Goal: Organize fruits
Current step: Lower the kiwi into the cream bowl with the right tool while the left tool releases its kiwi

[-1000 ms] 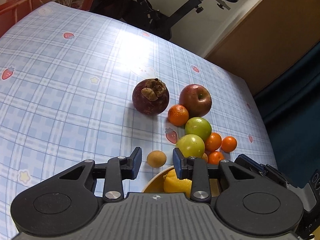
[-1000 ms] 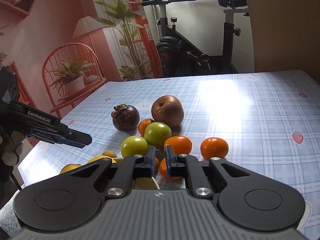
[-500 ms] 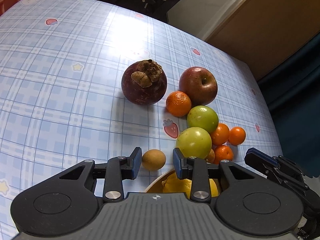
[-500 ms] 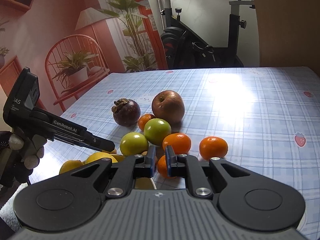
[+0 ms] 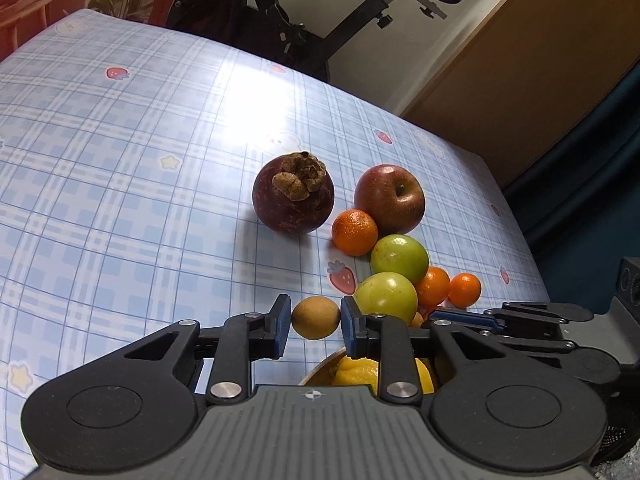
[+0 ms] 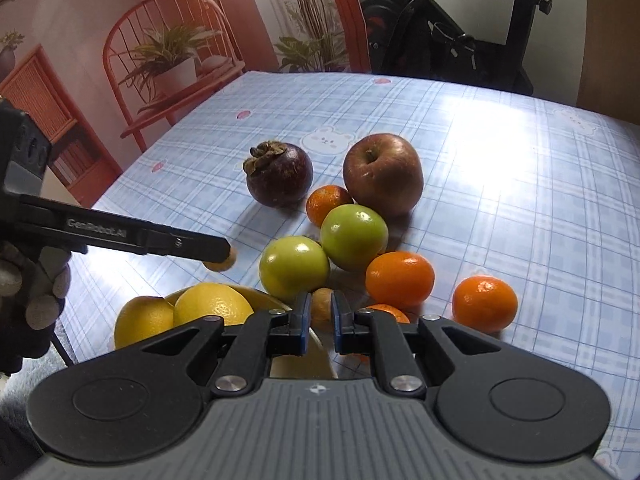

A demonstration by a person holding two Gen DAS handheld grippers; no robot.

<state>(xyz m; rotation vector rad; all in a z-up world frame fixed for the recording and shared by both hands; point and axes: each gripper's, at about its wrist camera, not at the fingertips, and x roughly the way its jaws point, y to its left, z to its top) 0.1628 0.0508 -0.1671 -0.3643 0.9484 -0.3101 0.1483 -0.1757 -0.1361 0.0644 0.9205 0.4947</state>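
A small brown fruit (image 5: 315, 317) lies on the checked tablecloth between the pads of my left gripper (image 5: 315, 308); its jaws are closing and both pads touch the fruit. In the right wrist view the left gripper (image 6: 224, 250) comes in from the left and hides most of that fruit. My right gripper (image 6: 321, 304) is shut with nothing in it, above a second small brown fruit (image 6: 322, 308). Ahead sit a mangosteen (image 5: 293, 199), a red apple (image 5: 389, 199), two green apples (image 5: 399, 254) and several tangerines (image 5: 354, 232).
A wooden bowl (image 5: 316, 372) with two lemons (image 6: 212, 306) stands at the near table edge under both grippers. A person's gloved hand (image 6: 36, 280) holds the left gripper. An exercise bike (image 5: 280, 20) and a wooden door stand past the far edge.
The left jaws have narrowed onto the small brown fruit. The right gripper has swung over the bowl and fruit pile, still shut.
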